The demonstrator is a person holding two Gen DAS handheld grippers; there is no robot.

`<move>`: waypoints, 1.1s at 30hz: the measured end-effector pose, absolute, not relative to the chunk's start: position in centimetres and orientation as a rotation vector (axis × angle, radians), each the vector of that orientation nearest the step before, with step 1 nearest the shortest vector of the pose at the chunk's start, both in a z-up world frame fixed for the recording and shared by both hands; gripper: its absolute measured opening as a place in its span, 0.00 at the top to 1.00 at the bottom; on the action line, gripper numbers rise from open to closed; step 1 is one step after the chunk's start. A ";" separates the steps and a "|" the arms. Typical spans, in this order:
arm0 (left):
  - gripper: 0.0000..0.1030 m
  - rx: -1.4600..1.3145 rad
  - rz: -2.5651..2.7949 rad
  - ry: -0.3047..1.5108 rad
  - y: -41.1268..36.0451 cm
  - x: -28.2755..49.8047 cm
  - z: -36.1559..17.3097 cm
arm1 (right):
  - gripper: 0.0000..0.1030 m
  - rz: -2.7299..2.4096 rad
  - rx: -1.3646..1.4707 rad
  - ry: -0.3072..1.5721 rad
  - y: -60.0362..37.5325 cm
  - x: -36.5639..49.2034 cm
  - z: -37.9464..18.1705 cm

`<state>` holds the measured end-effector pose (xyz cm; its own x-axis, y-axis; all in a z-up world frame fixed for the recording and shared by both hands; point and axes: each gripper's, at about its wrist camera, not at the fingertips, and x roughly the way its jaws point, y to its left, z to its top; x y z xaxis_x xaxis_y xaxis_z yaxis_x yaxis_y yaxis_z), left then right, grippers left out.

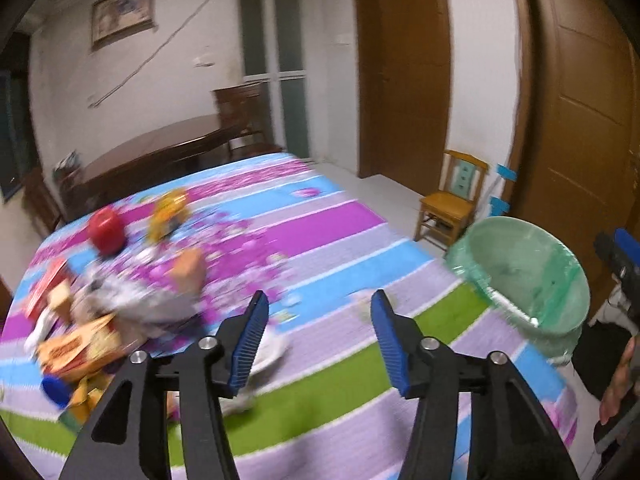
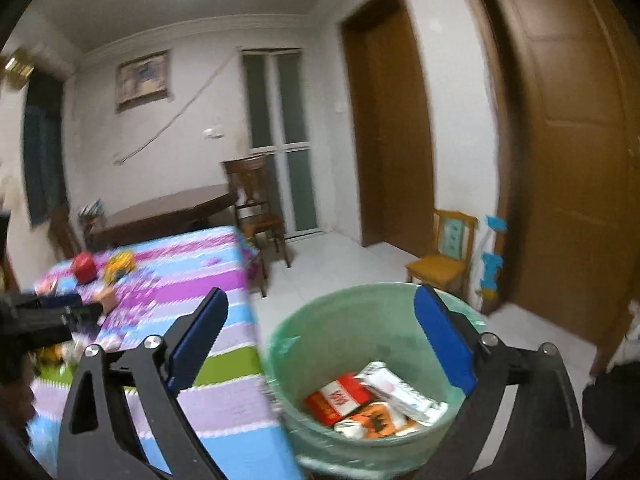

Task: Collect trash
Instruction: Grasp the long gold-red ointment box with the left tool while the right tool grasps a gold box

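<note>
A pile of trash (image 1: pixel 84 320), with wrappers, boxes, a red cup (image 1: pixel 106 228) and a yellow wrapper (image 1: pixel 168 212), lies on the left of the striped table cloth (image 1: pixel 320 264). My left gripper (image 1: pixel 318 312) is open and empty above the cloth, right of the pile. A green-lined bin (image 2: pixel 360 332) stands beside the table's right edge and holds several packets (image 2: pixel 372 400). My right gripper (image 2: pixel 320 320) is open and empty over the bin. The bin also shows in the left wrist view (image 1: pixel 524 272).
A small yellow chair (image 1: pixel 452 200) stands by the wall beyond the bin. Brown doors (image 1: pixel 580 120) line the right side. A dark wooden table (image 1: pixel 160 152) and chair (image 2: pixel 256 200) stand behind the striped table. White tiled floor (image 2: pixel 352 256) lies between them.
</note>
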<state>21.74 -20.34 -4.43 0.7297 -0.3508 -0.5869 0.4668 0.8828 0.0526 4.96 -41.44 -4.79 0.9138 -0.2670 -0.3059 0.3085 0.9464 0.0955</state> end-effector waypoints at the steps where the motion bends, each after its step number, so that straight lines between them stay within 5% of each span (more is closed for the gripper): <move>1: 0.45 0.195 -0.442 0.605 -19.1 21.7 -4.5 | 0.09 -0.272 0.109 0.300 -40.4 5.4 -4.9; 12: 0.36 0.097 -0.337 0.709 0.0 23.3 -4.9 | 0.06 0.165 -0.157 0.426 -27.9 10.1 -5.0; 17: 0.30 0.288 -0.510 0.713 5.2 26.3 -4.1 | 0.06 0.482 -0.283 0.464 -21.6 11.1 -3.9; 33: 0.30 0.710 -0.913 0.843 3.8 35.5 -8.4 | 0.06 1.029 -0.481 0.780 -12.5 21.9 -4.6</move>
